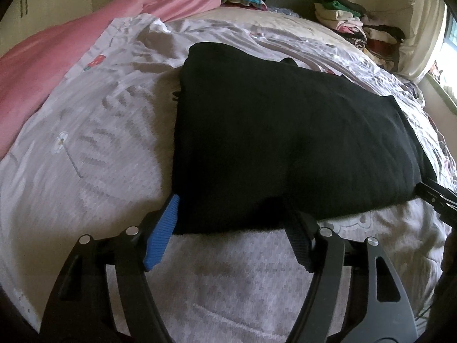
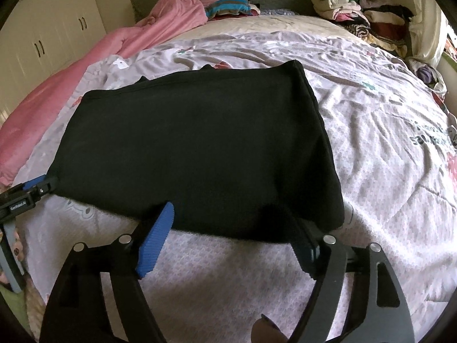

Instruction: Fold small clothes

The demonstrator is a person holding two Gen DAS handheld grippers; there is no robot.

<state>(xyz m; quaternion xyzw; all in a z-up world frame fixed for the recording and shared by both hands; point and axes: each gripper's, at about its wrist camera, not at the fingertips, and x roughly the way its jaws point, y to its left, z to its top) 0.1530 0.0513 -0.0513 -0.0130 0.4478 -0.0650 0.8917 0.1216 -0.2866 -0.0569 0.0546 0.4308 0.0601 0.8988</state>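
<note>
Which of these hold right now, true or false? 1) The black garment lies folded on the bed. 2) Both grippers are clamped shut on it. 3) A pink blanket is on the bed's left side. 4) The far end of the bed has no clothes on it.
1) True: the black garment lies as a flat folded rectangle on the bedsheet.
2) False: the left gripper and right gripper both stand open at its near edge.
3) True: the pink blanket lies along the left.
4) False: stacked clothes sit at the far right corner.
</note>
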